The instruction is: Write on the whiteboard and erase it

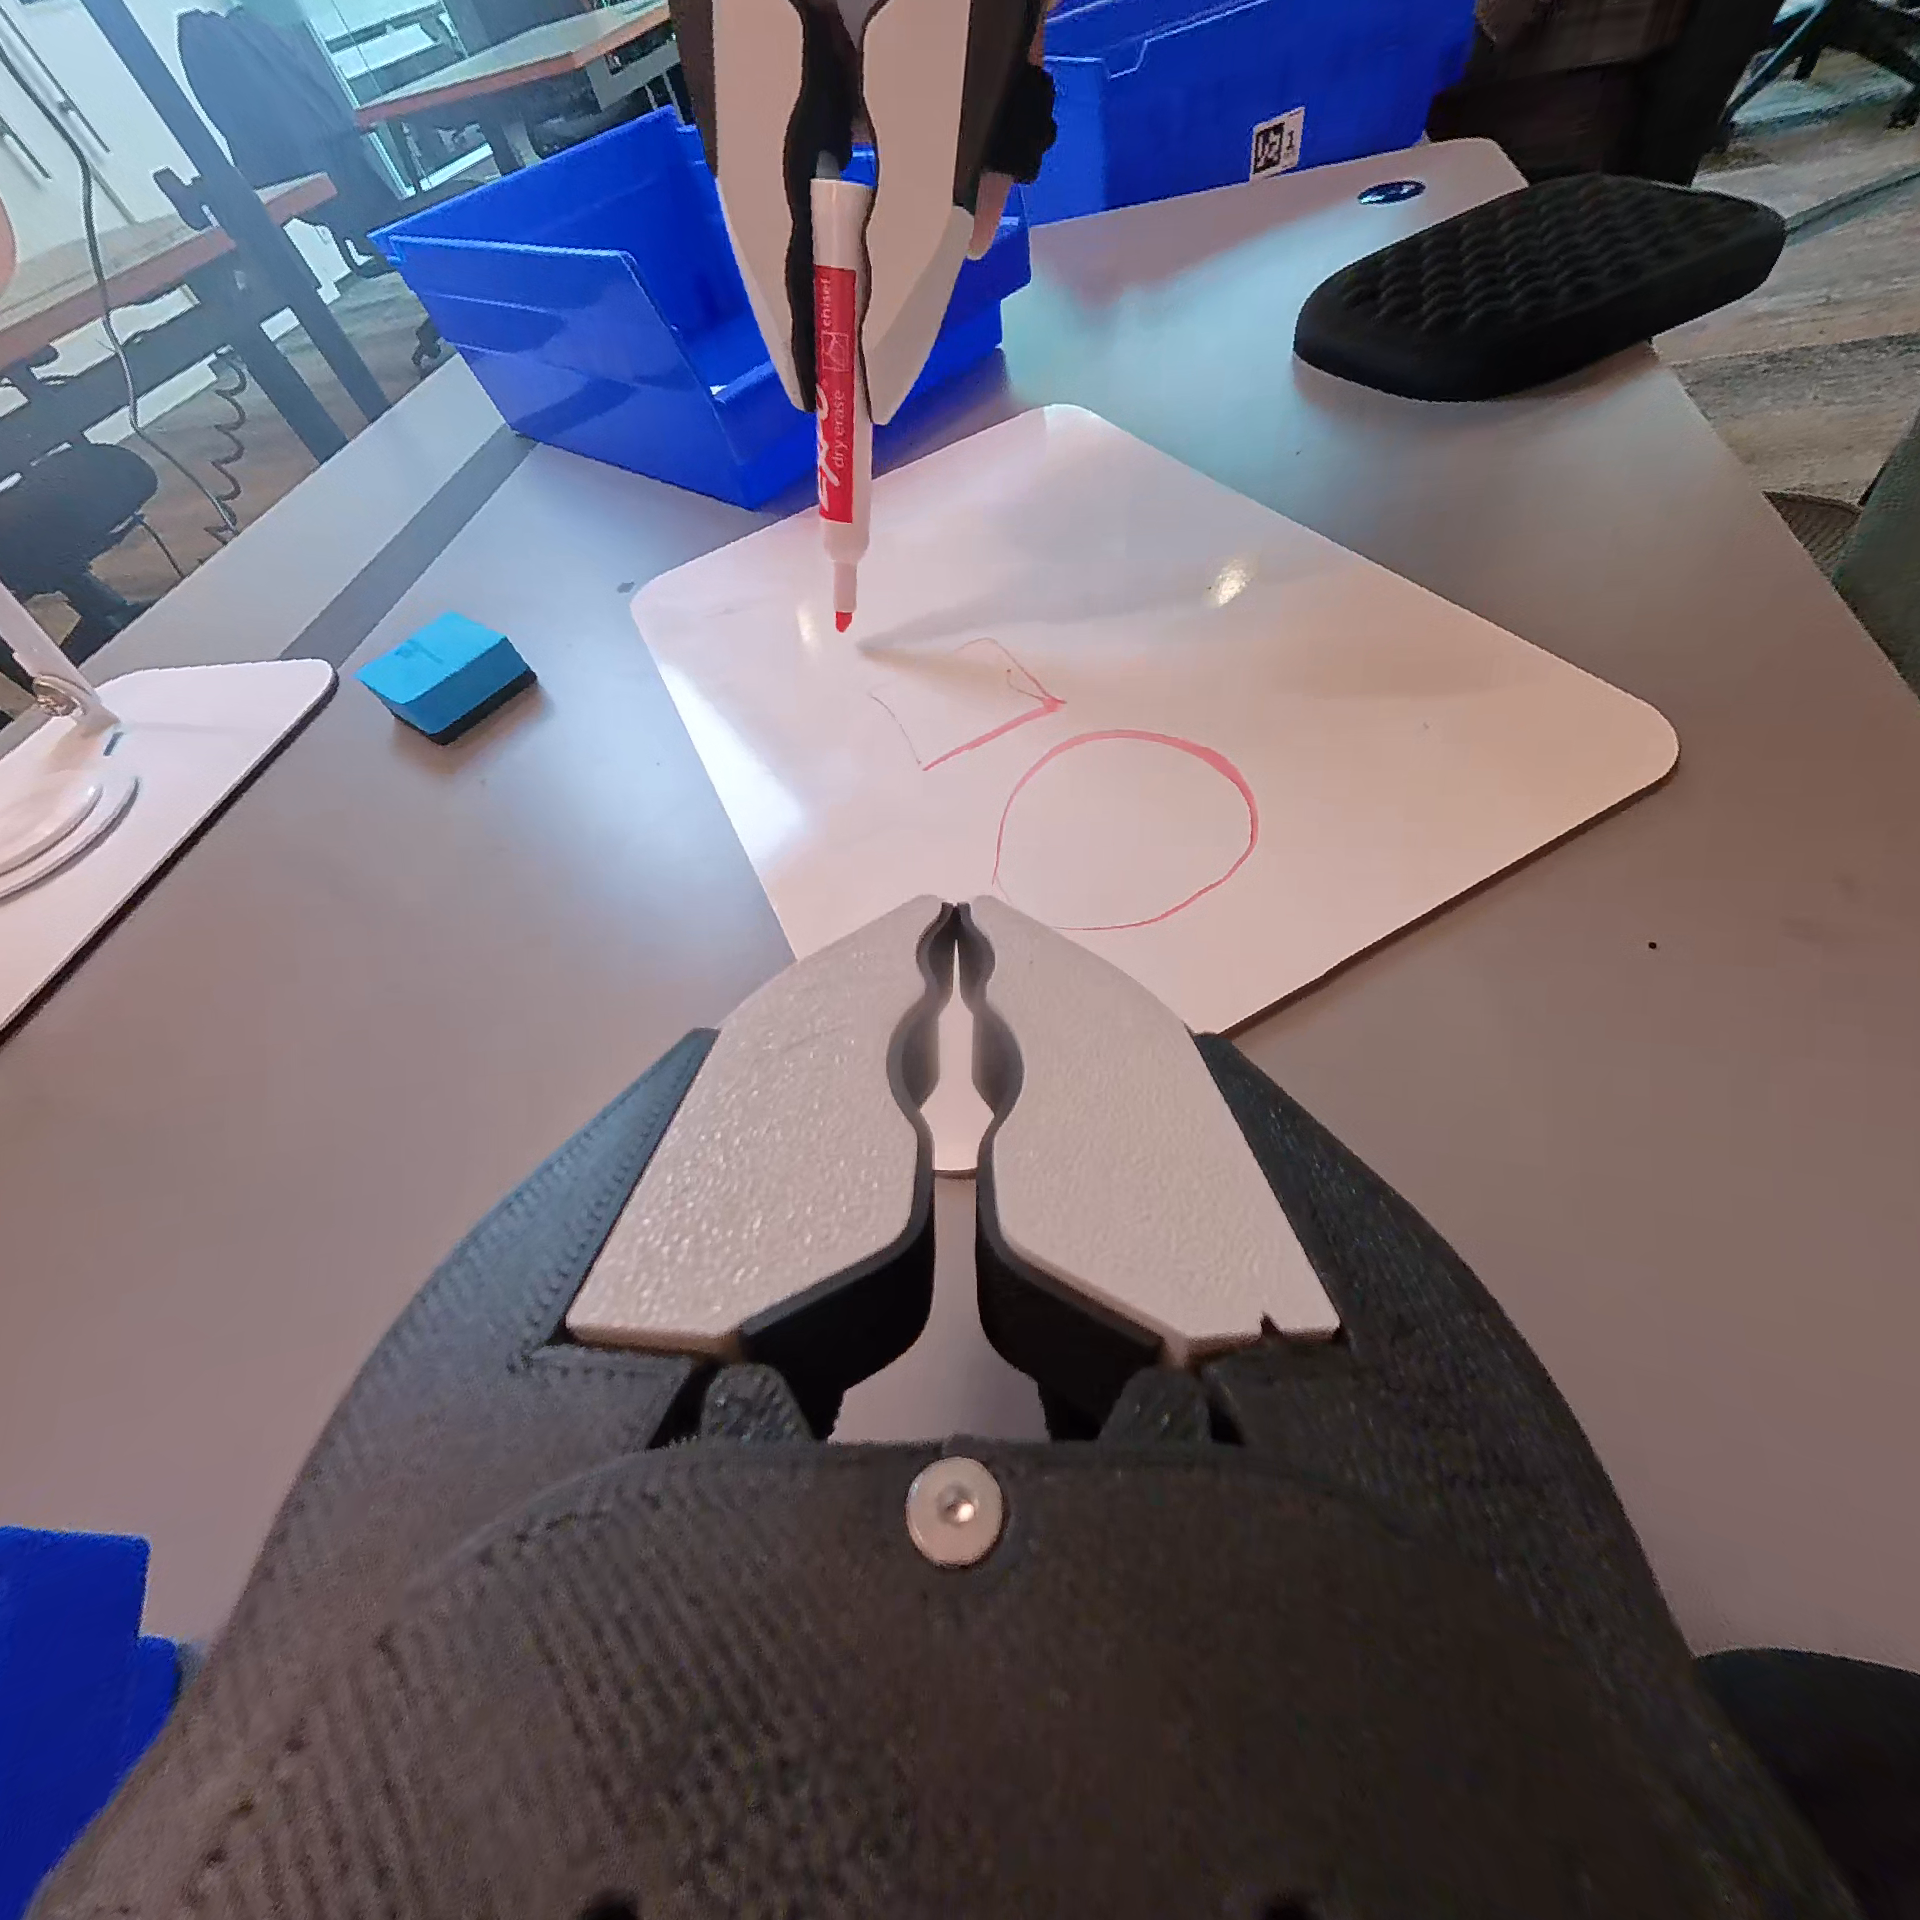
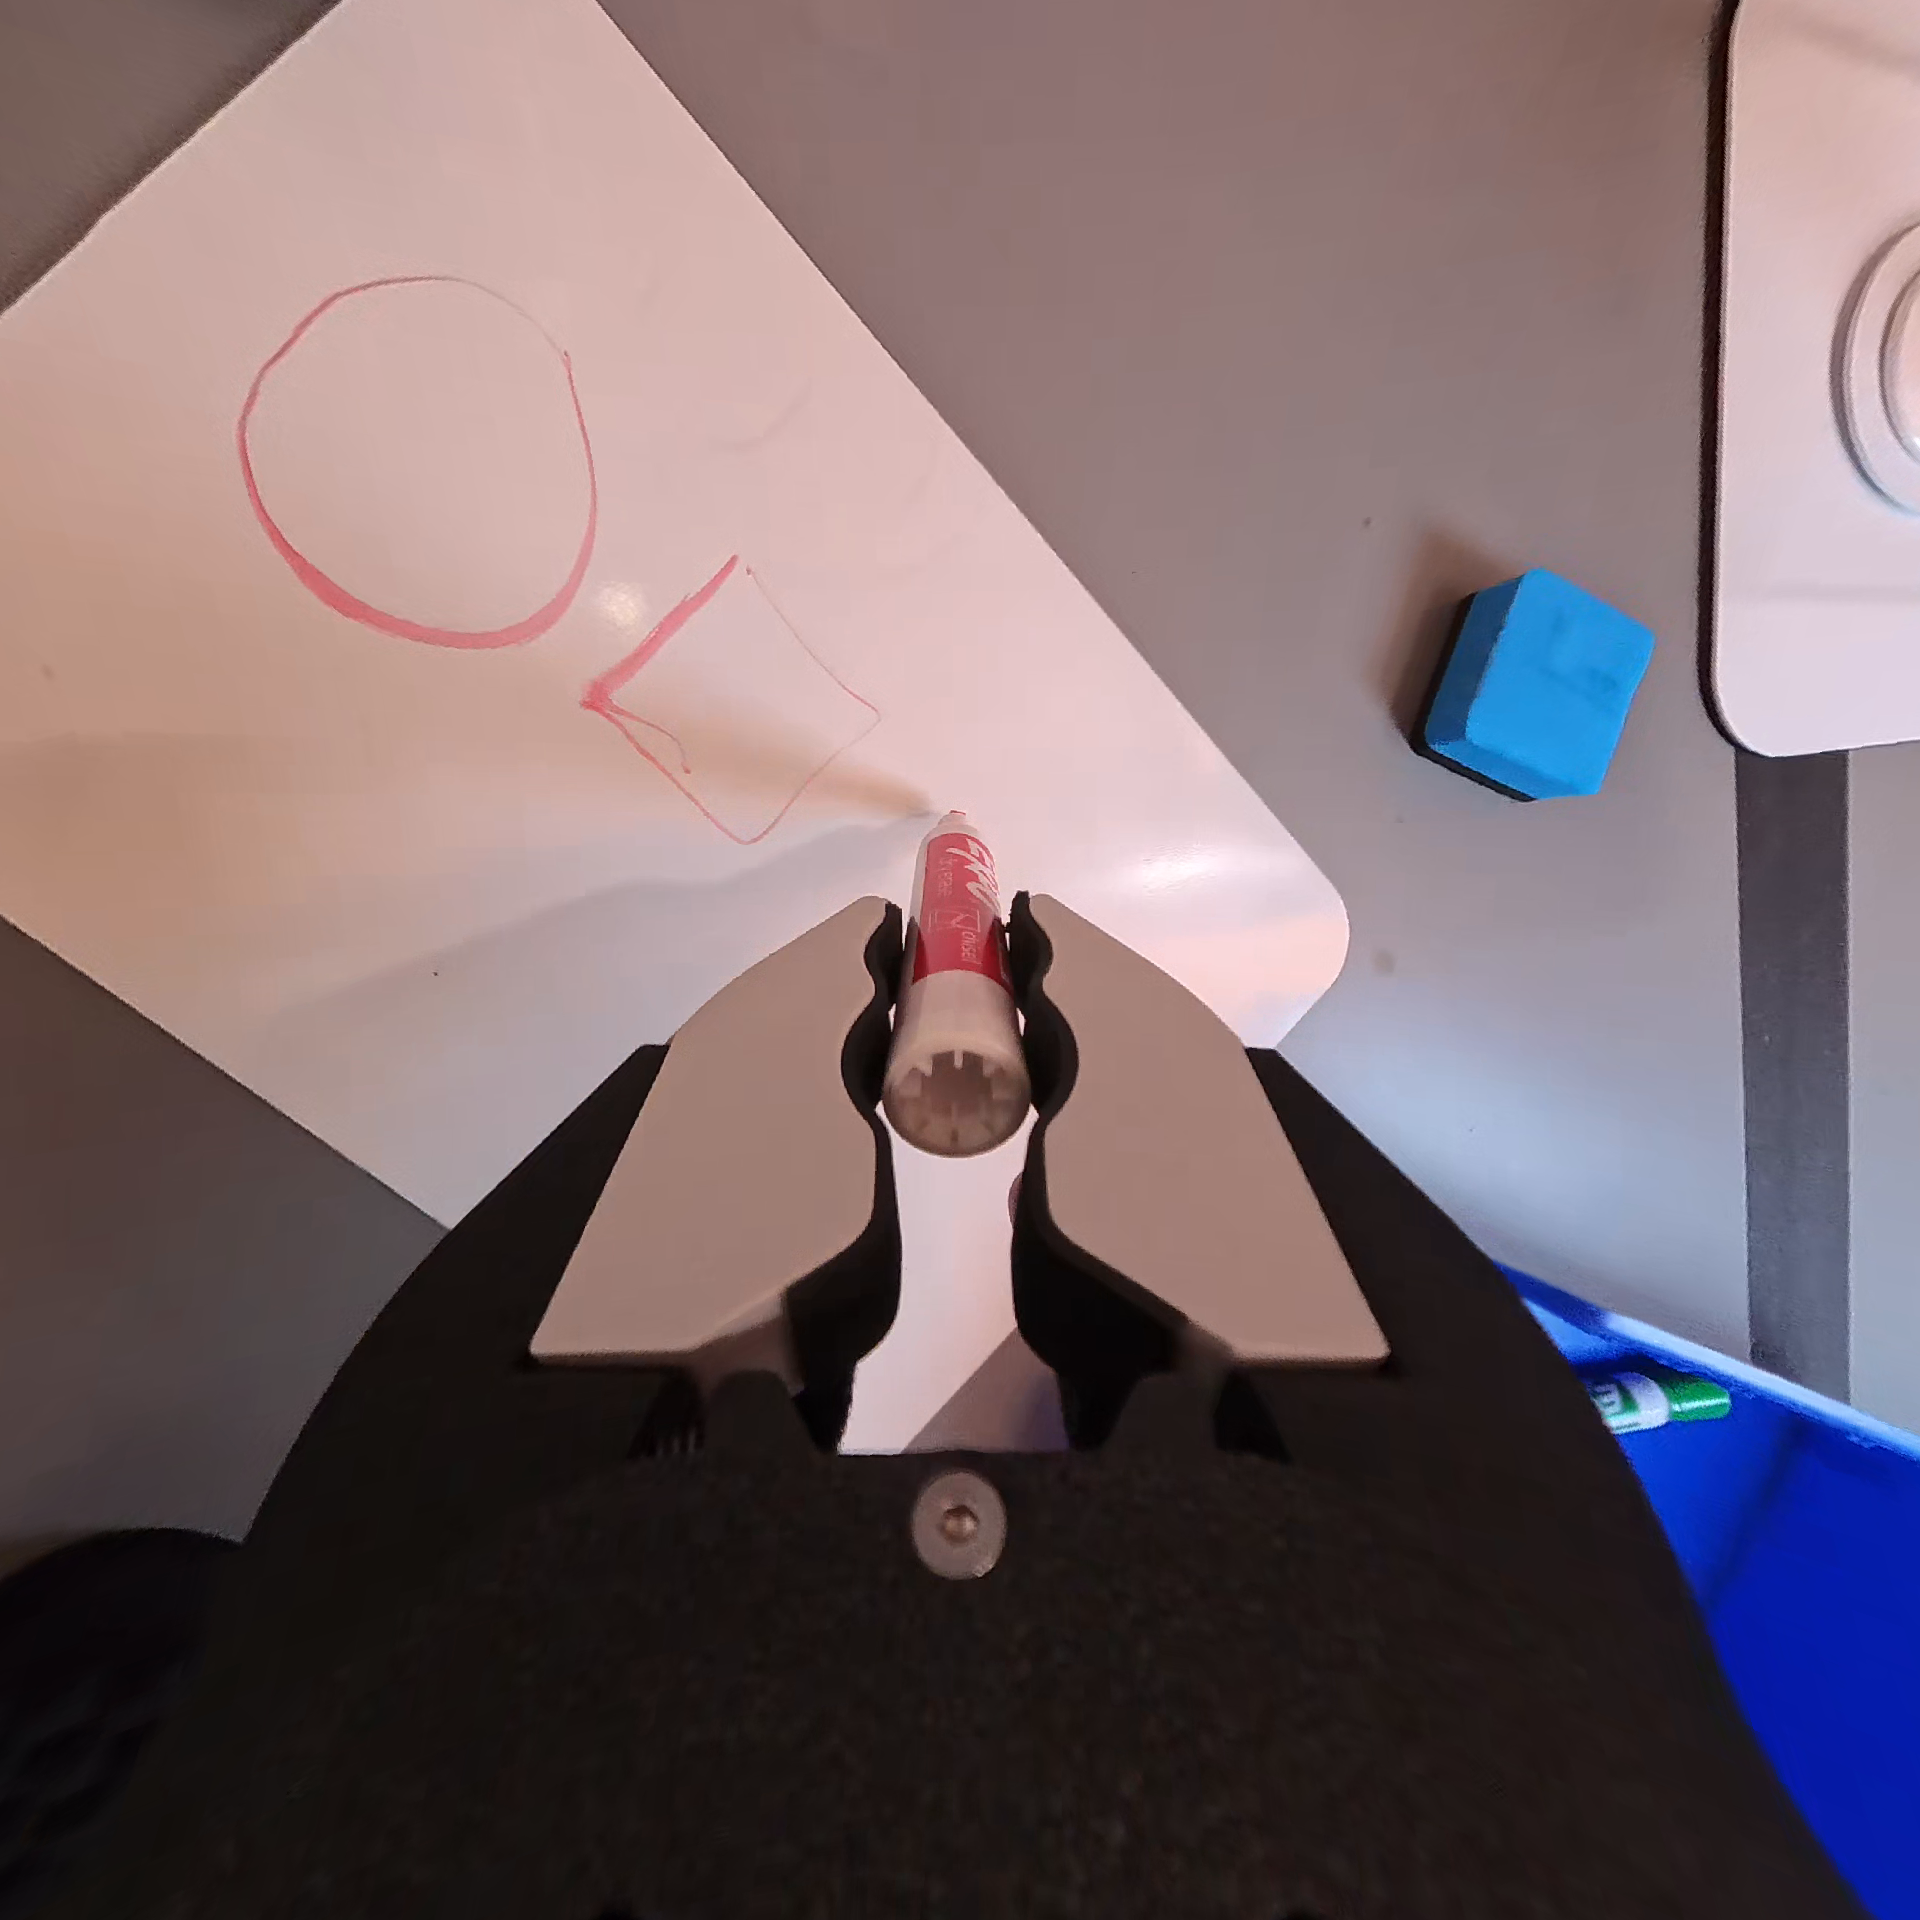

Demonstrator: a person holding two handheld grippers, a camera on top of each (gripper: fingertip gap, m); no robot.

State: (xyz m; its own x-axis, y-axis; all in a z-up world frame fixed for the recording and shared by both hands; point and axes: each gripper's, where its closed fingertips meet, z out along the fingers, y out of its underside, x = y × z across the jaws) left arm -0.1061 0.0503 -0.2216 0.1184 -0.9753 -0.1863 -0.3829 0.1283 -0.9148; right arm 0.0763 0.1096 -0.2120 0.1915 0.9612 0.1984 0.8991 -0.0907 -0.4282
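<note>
On the left of the grey surface [image 1: 436, 935] lies a small blue foam eraser block with a black felt base [image 1: 447, 675], just beside the white rounded-corner whiteboard [image 1: 1351, 665] and apart from it. The left hand-held gripper [image 1: 957, 914] hangs low over the near edge of the whiteboard, its grey fingers pressed together at the tips and holding nothing. On the whiteboard are a red drawn circle [image 1: 1127, 829] and, next to it, a thin red drawn square [image 1: 961, 707]. The right hand-held gripper [image 2: 956, 914] is clamped narrowly around a red-labelled white dry-erase marker [image 2: 954, 977], uncapped, tip pointing down at the whiteboard beside the square's corner; contact cannot be told. A blue plastic bin [image 1: 582, 343] stands behind the whiteboard.
</note>
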